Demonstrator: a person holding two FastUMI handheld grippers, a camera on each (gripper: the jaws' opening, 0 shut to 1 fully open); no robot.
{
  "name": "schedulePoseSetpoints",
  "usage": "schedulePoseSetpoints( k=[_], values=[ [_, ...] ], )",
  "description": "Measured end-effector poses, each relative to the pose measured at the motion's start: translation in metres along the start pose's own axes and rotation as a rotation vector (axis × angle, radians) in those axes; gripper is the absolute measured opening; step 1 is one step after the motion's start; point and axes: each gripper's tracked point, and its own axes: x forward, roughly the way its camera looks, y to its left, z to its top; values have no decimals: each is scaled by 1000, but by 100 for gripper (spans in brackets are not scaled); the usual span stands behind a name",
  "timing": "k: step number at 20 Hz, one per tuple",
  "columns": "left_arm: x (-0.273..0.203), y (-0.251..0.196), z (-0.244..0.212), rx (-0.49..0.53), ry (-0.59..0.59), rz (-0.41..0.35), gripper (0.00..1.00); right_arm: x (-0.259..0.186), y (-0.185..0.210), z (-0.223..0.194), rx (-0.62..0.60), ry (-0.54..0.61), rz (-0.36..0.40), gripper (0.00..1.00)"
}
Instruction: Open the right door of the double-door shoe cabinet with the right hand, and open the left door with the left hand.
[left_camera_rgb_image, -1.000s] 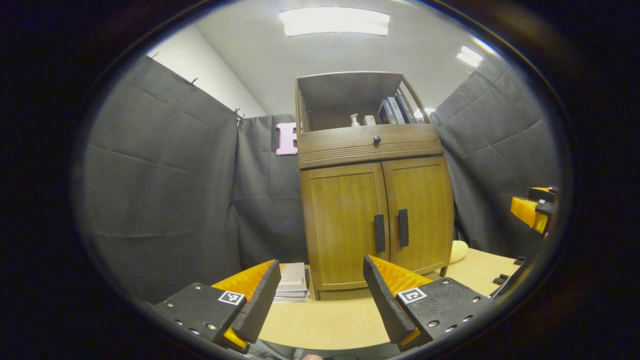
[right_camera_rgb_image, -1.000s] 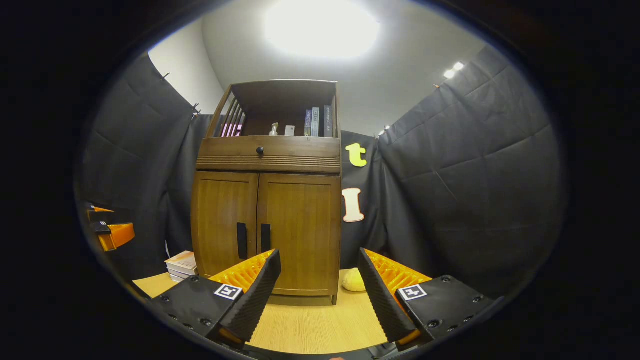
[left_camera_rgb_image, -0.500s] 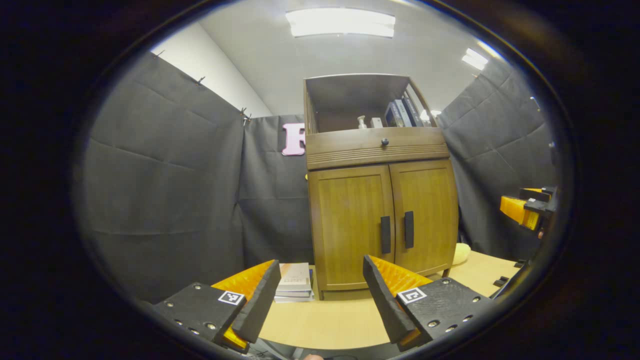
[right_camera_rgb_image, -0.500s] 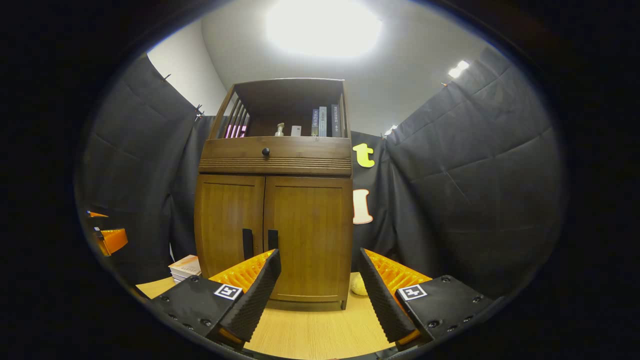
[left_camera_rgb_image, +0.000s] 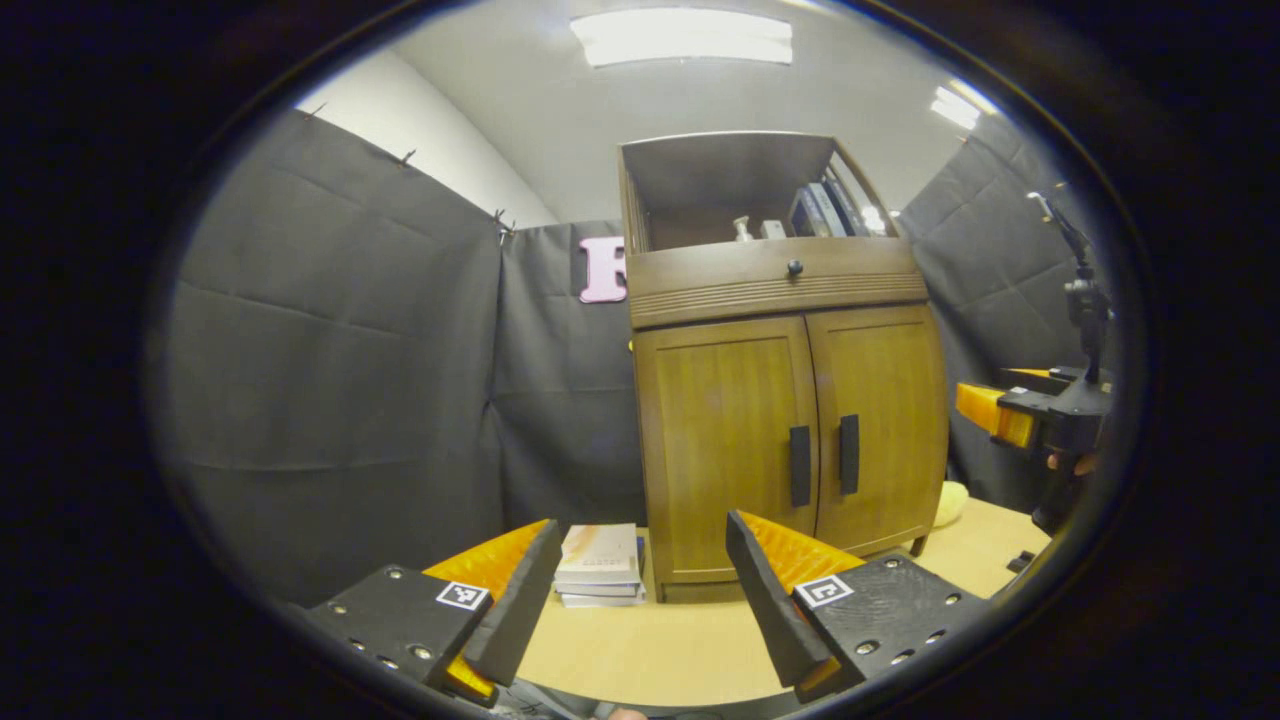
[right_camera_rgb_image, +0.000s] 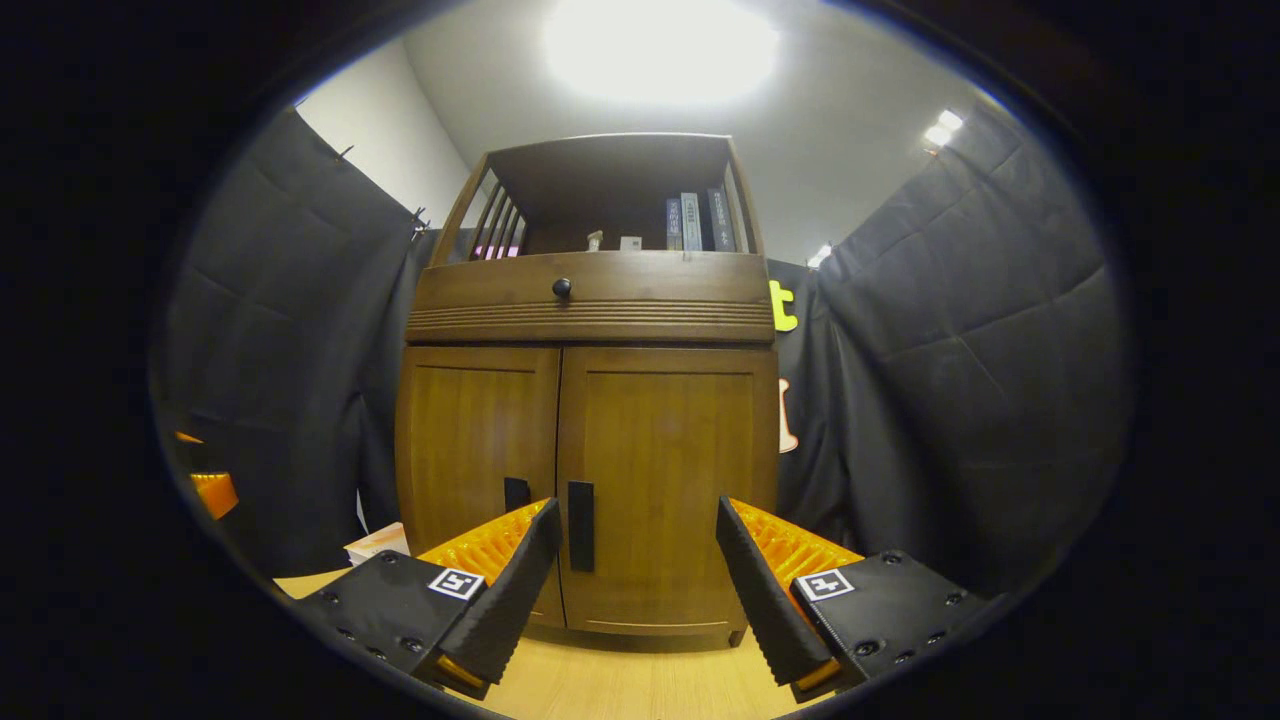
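Wooden shoe cabinet (right_camera_rgb_image: 590, 400) stands on the light table (left_camera_rgb_image: 640, 650), both lower doors flush and closed. From my right tongs (right_camera_rgb_image: 635, 570) I see the right door (right_camera_rgb_image: 668, 490) dead ahead, close, its black handle (right_camera_rgb_image: 581, 525) just past my left finger, not touching. Right tongs are spread wide, nothing between the fingers (right_camera_rgb_image: 760, 590). The left door (right_camera_rgb_image: 478, 470) sits beside it; its handle (right_camera_rgb_image: 516, 492) is half hidden behind my finger.

From my left tongs (left_camera_rgb_image: 640, 590) the cabinet (left_camera_rgb_image: 785, 400) is off to the right and farther away, well apart. Left tongs also gape wide, holding nothing. Both black handles show here, the left door's handle (left_camera_rgb_image: 799, 465) and the right door's handle (left_camera_rgb_image: 849, 454), side by side at the seam. A stack of books (left_camera_rgb_image: 600, 565) lies on the table just left of the cabinet foot. Something pale yellow (left_camera_rgb_image: 950, 500) sits at the cabinet's right side, maybe a soft toy, too small to tell. The right tongs appear at the far right edge (left_camera_rgb_image: 1000, 420), orange and black, with a hand (left_camera_rgb_image: 1070, 462) under them.

Above the doors: a drawer with a round dark knob (right_camera_rgb_image: 562, 288), then an open shelf with upright books (right_camera_rgb_image: 695, 222) and a small bottle (left_camera_rgb_image: 741, 229).
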Motion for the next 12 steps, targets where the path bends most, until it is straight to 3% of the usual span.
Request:
schedulePoseSetpoints(
  k=[12],
  values=[
    [46, 38, -7, 18, 14, 128, 96, 116, 38, -48, 35, 73, 81, 97]
  ],
)
